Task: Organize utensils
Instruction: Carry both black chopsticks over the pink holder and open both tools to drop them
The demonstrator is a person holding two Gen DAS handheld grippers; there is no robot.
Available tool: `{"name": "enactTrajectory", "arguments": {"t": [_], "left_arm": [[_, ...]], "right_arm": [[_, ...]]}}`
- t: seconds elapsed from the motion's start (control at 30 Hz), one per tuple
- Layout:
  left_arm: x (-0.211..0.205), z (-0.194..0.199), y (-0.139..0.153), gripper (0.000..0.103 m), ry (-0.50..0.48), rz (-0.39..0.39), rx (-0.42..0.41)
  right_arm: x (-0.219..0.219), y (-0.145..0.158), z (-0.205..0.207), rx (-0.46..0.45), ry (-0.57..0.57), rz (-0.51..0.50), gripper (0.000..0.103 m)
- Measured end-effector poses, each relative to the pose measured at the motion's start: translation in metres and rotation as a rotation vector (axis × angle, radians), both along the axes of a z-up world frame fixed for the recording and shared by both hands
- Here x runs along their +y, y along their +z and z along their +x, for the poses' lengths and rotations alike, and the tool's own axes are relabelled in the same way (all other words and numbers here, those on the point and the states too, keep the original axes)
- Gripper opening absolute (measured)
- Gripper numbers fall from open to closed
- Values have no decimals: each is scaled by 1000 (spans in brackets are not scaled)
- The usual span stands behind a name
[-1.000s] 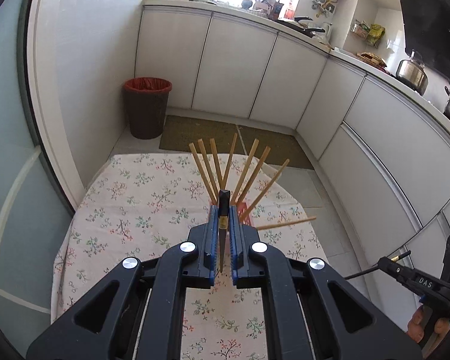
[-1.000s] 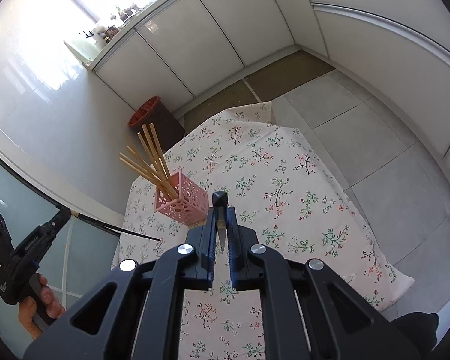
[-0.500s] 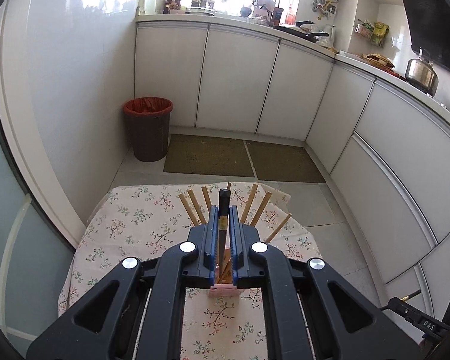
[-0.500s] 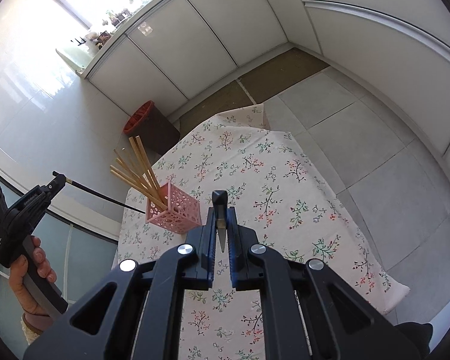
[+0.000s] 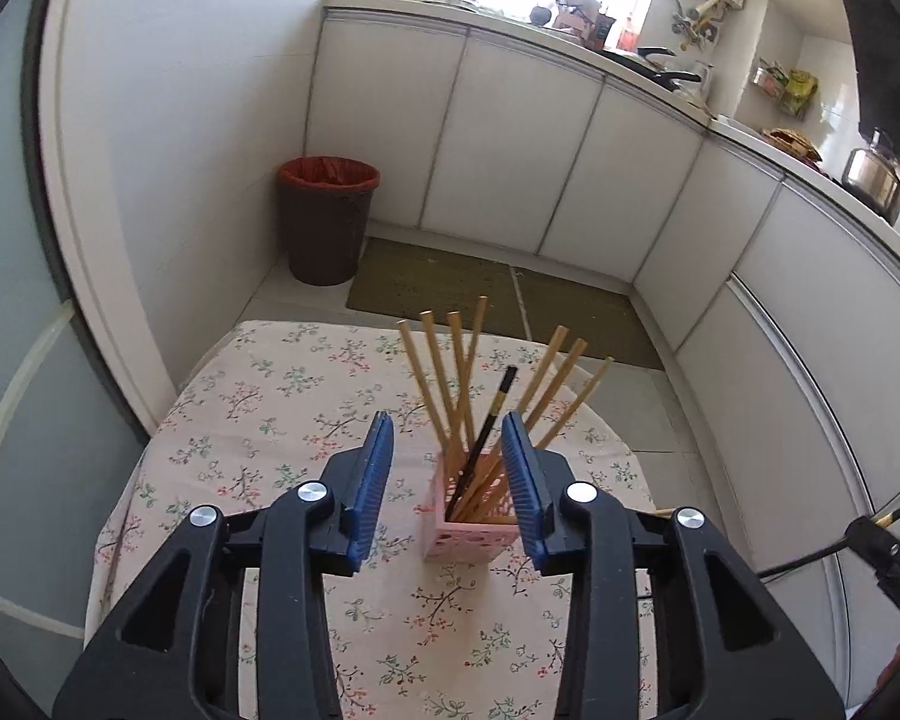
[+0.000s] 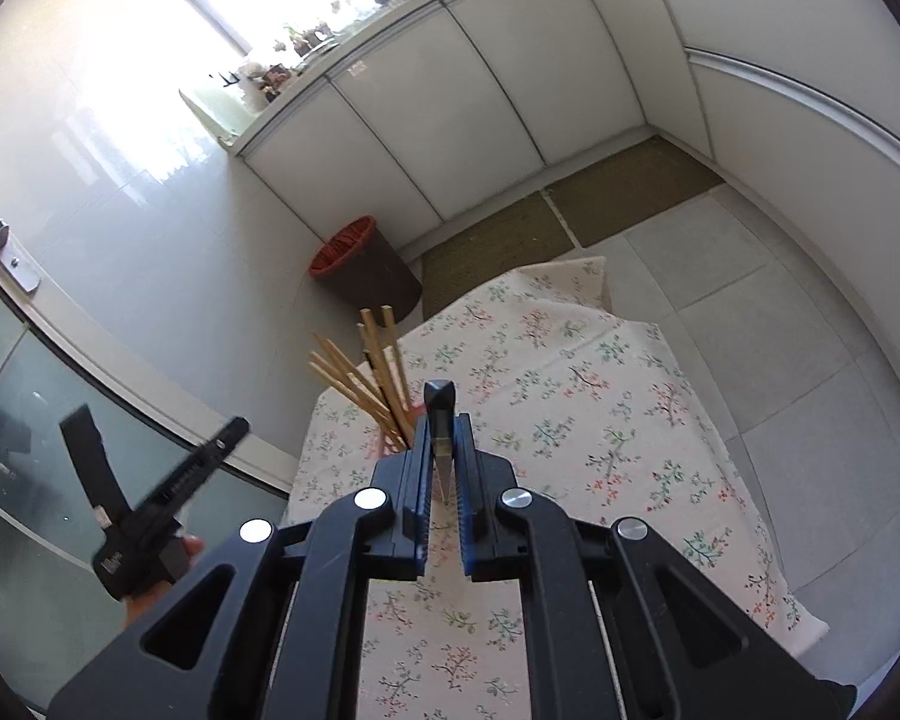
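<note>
A pink lattice holder (image 5: 471,531) stands on the floral tablecloth (image 5: 282,408) with several wooden chopsticks (image 5: 450,378) fanned out of it. A black chopstick (image 5: 486,432) now stands in it too. My left gripper (image 5: 447,468) is open just above the holder, jaws either side of it, holding nothing. My right gripper (image 6: 441,462) is shut on another black chopstick (image 6: 439,414), seen end-on. In the right wrist view the holder is mostly hidden behind the jaws; its wooden chopsticks (image 6: 366,378) show to the left.
A dark bin with a red liner (image 5: 328,219) stands on the floor beyond the table. White cabinets (image 5: 510,150) line the far wall and right side. A glass door (image 6: 42,420) is to the left. The right gripper shows at the left wrist view's edge (image 5: 888,552).
The left gripper opened and let go of its black chopstick, which now stands in the holder. The right gripper came closer to the holder, still shut on its chopstick.
</note>
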State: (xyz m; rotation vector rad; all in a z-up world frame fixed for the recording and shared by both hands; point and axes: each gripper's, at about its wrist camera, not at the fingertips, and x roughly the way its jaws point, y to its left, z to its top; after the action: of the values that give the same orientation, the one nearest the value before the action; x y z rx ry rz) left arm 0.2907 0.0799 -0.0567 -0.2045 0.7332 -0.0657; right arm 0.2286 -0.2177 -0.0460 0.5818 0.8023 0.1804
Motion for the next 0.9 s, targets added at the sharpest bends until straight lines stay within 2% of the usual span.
{"name": "enactTrajectory", "arguments": {"t": [0.13,0.2,0.33,0.53,0.67,0.77,0.8,0.9], "left_arm": [[20,-21,-19,52,83,-9,23],[28,-30,-32,53,110,17,48],[46,-37,-38,53,151,80,52],[74,-41,-36,58,188,45,31],[80,-37,-40,58,191,31,45],[79,-36,-39,59,190,37,34],[77,-37,-36,60,194,48,21],[71,-43,-26,73,227,119,-34]], "right_arm": [[28,25,22,-58,33,-19,7],[44,27,38,-67,46,-32,7],[71,13,70,-54,50,-81,7],[106,-27,111,-3,60,-166,7],[129,-50,122,-16,77,-241,7],[137,-62,125,-18,85,-260,11],[138,-62,123,-26,87,-258,11],[140,-51,111,-62,88,-289,14]]}}
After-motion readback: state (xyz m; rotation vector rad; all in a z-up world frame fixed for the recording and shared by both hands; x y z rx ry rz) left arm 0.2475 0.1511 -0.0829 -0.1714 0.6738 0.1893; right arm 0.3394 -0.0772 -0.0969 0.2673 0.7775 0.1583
